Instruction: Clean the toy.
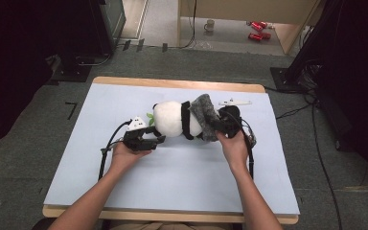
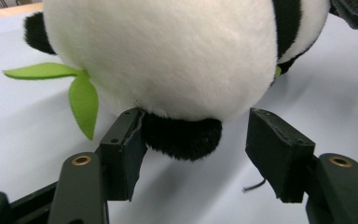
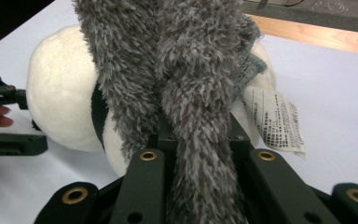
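Nearest the viewer, two forearms are seen entering the high view from six o'clock, each hand carrying a gripper above the pale blue mat (image 1: 172, 182) that covers the wooden table (image 1: 172, 216). The left gripper (image 1: 149, 140) is held at about nine o'clock from the toy; its jaws stand apart, one pad (image 2: 128, 140) resting against the black paw (image 2: 182, 137) of the plush panda (image 1: 175, 119) while the other pad (image 2: 272, 149) is clear of the fur, so nothing is clamped. A green felt leaf (image 2: 81, 100) is seen projecting from the toy at its ten o'clock side in the left gripper view. The panda is laid on its side near the middle of the mat. At its three o'clock end, the right gripper (image 1: 223, 127) is closed tightly on a fold of the grey furry cloth (image 3: 200, 116), which is draped over the toy's body. A white printed label (image 3: 275, 121) is seen hanging beside the cloth. Farther off, at one o'clock, a small white object (image 1: 235, 102) lies on the mat. Beyond the table, at twelve o'clock, a mug (image 1: 210, 25) and red cans (image 1: 258, 29) are seen on the floor.
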Tool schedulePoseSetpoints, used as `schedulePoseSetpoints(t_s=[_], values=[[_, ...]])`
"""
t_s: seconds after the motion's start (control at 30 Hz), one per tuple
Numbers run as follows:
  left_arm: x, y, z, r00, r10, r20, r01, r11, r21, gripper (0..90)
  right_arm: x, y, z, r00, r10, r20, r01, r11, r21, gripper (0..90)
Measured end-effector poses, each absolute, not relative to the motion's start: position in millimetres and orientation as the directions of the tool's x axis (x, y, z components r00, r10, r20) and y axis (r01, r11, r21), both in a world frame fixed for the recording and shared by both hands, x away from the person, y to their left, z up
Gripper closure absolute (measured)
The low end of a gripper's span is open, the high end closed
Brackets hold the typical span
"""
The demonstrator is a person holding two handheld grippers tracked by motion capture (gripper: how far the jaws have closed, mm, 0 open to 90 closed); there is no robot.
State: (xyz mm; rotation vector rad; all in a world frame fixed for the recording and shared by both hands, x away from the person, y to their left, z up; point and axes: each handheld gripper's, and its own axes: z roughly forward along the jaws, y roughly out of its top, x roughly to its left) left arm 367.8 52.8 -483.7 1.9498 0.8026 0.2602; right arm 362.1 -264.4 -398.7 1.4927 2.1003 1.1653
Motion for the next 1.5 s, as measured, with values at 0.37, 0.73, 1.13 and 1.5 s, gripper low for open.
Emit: schedulePoseSetpoints(t_s=[0.37, 0.73, 1.13, 1.5], values=[[379, 48, -487, 0.708, 0.666, -0.234, 0.488, -0.222, 0.844, 57.1, 362, -265, -400, -0.411, 0.887, 0.209, 0.636, 0.115, 0.763, 75.6], [367, 51, -459, 0.71, 0.581, -0.397, 0.611, -0.228, 0.758, 75.1, 344, -254, -374, -0.447, 0.868, 0.218, 0.61, 0.117, 0.784, 76.2], [350, 44, -443, 0.662, 0.582, -0.473, 0.67, -0.174, 0.722, 73.9, 318, -190, -373, -0.586, 0.766, 0.264, 0.592, 0.183, 0.785, 76.2], [354, 47, -449, 0.644, 0.61, -0.461, 0.679, -0.18, 0.712, 73.1, 322, -187, -402, -0.589, 0.785, 0.191, 0.586, 0.252, 0.77, 75.6]])
